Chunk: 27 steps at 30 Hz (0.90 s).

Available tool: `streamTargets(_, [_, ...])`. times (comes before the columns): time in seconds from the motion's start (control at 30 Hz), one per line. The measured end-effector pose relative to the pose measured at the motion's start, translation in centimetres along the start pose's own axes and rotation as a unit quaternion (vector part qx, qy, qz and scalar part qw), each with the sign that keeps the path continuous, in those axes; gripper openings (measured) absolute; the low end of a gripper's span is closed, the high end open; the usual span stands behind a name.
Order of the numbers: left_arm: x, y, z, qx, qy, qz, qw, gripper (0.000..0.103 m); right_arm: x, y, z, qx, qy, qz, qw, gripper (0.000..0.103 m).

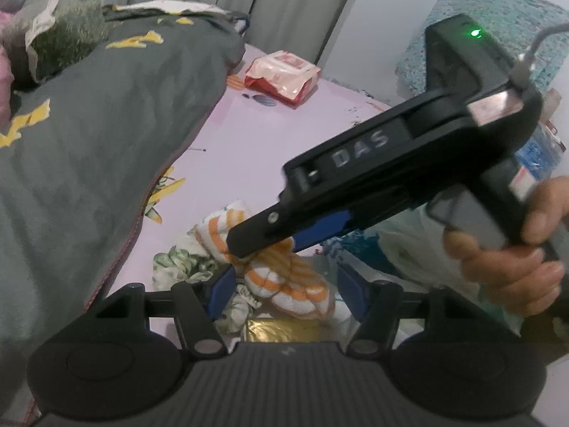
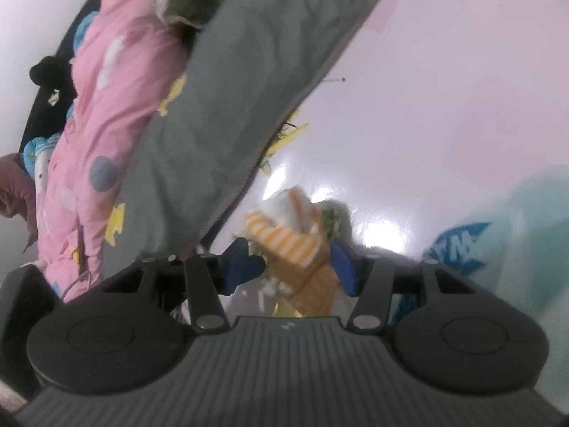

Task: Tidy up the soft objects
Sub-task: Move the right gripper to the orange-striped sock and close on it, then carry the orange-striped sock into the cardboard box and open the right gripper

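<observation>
An orange-and-white striped cloth lies bunched on the pale pink bed sheet, against a green floral cloth. My left gripper straddles the striped cloth with its blue pads on either side; a gap shows at the left pad. A hand brings my right gripper in from the right, its tips down on the same cloth. In the blurred right wrist view the striped cloth fills the space between the right gripper's blue pads; I cannot see whether they press on it.
A grey blanket with yellow patches rises along the left, with a pink patterned quilt behind it. A red-and-white packet lies farther back on the sheet. A teal pillow leans at the right. Something gold lies under the cloths.
</observation>
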<state>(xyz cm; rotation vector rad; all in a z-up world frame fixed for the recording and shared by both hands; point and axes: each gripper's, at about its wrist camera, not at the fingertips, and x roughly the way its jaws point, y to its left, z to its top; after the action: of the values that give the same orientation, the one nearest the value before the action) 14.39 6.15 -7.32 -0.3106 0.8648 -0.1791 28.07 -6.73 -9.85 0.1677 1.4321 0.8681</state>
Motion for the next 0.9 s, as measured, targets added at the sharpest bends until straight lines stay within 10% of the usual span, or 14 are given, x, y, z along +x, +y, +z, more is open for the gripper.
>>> streamTargets(0.37, [-0.8, -1.0, 0.8, 0.009, -0.018, -0.006, 0.9998, 0.063, -0.2, -1.0, -0.3, 0.026, -0.022, 0.034, 0.999, 0.041])
streamTargets(0.9, [-9.0, -13.6, 1.4, 0.135, -0.107, -0.086, 0.9814, 0.065, -16.5, -0.7, -10.2, 0.035, -0.221, 0.087, 0.971, 0.041])
